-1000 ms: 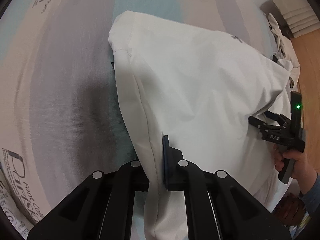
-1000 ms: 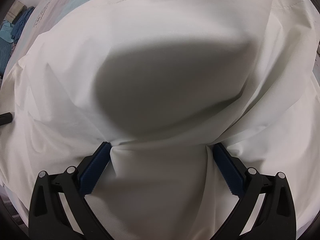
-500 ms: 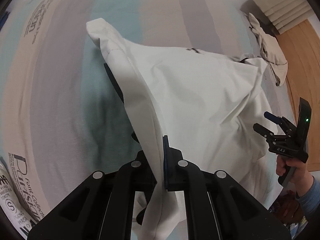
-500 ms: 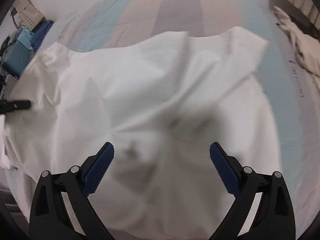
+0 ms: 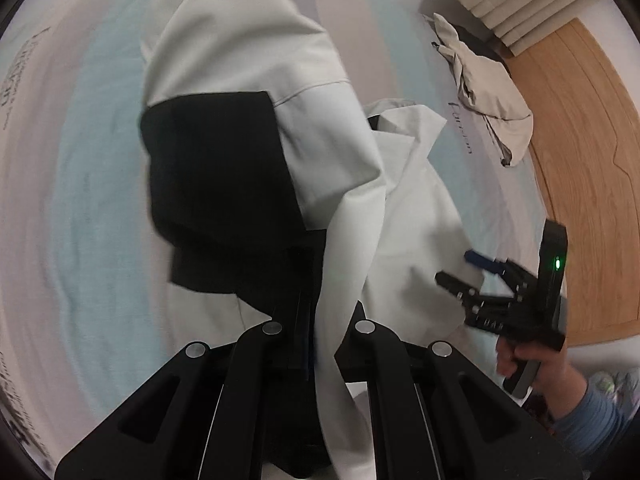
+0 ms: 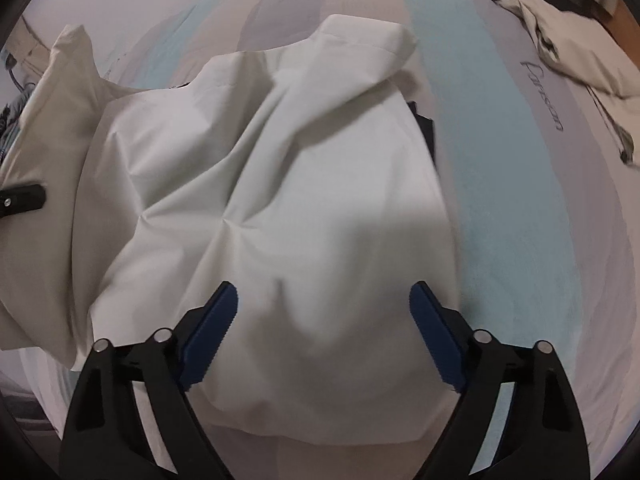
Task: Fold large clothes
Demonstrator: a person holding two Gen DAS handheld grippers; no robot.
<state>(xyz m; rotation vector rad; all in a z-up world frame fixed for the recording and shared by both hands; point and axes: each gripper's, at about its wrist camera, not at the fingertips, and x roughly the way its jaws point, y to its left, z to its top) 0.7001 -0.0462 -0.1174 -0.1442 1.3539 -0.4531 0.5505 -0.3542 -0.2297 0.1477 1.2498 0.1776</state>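
Observation:
A large white garment [image 6: 280, 184] lies bunched on the striped bed sheet [image 5: 80, 208]. My left gripper [image 5: 316, 316] is shut on a fold of it, and the lifted cloth shows a black inner panel [image 5: 216, 184]. The cloth hides the left fingertips. My right gripper [image 6: 324, 312] hangs over the near part of the garment. Its blue pads [image 6: 216, 320] stand wide apart and its jaws are closing. The cloth lies below them and the pads do not press on it. In the left wrist view the right gripper [image 5: 456, 268] is at the right, held by a hand.
A second pale garment [image 5: 488, 92] lies crumpled at the bed's far right corner [image 6: 568, 40]. Beyond it are a wooden floor [image 5: 584, 168] and stacked pale cushions [image 5: 516, 0]. The left gripper's tip [image 6: 22, 198] pokes in at the left edge of the right wrist view.
The left gripper has lifted and carried its fold, turning the black inner panel into sight. The right gripper has drawn up off the cloth and its jaws have narrowed a little.

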